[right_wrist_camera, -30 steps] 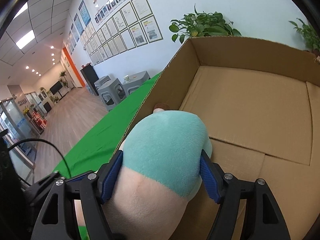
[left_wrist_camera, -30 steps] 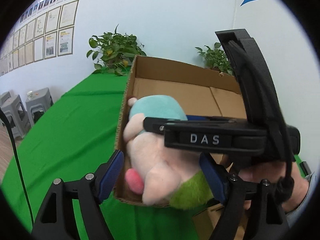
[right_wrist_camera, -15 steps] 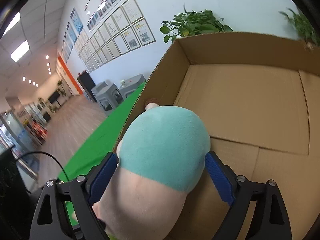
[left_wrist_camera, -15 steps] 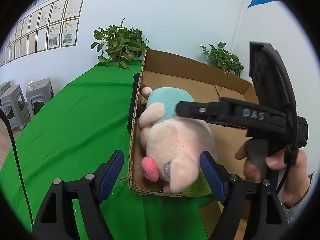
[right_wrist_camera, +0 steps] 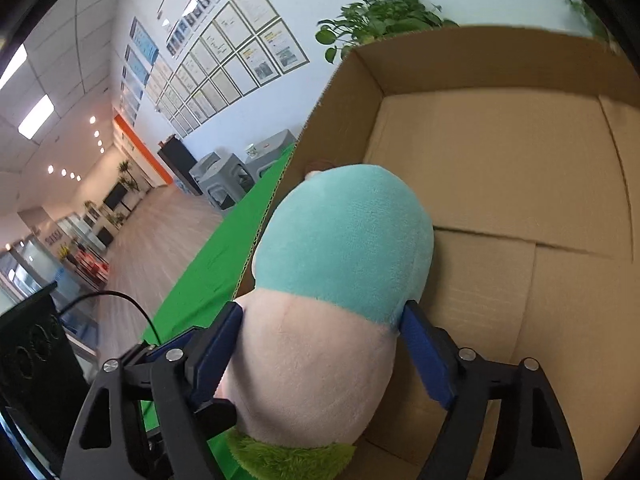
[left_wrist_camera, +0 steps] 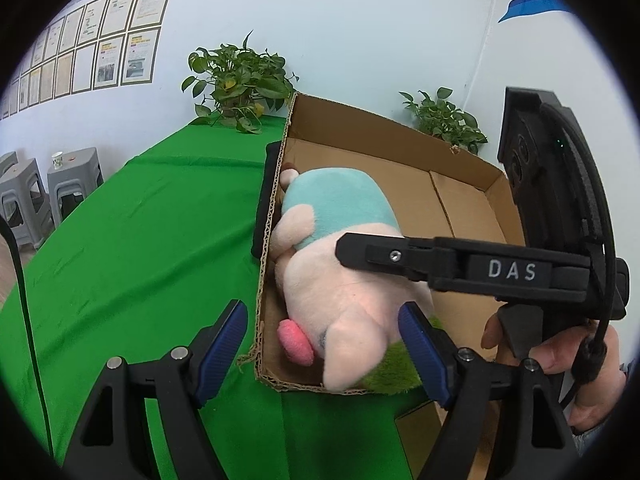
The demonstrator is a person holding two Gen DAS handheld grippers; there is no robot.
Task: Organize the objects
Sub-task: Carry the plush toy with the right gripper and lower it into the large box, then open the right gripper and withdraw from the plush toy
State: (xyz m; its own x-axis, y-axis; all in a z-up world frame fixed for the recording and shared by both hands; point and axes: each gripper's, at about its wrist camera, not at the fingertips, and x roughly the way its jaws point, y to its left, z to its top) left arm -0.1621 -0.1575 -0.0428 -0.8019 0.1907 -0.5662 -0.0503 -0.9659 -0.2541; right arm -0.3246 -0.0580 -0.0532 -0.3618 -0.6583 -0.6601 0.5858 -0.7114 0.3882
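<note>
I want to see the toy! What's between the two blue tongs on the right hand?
The plush pig fills the gap between the closing right tongs, inside the cardboard box, in the right wrist view.

Your right gripper's black finger (left_wrist_camera: pixel 460 264) hides part of the pink-and-teal plush pig (left_wrist_camera: pixel 340 264), and its green fuzzy base (right_wrist_camera: pixel 288 460) runs off-frame.

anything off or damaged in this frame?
Minor: the cardboard box has a frayed, torn near-left corner. The plush pig lies on its side against the box's left wall, with the right gripper closing around it. Nothing spilled.
</note>
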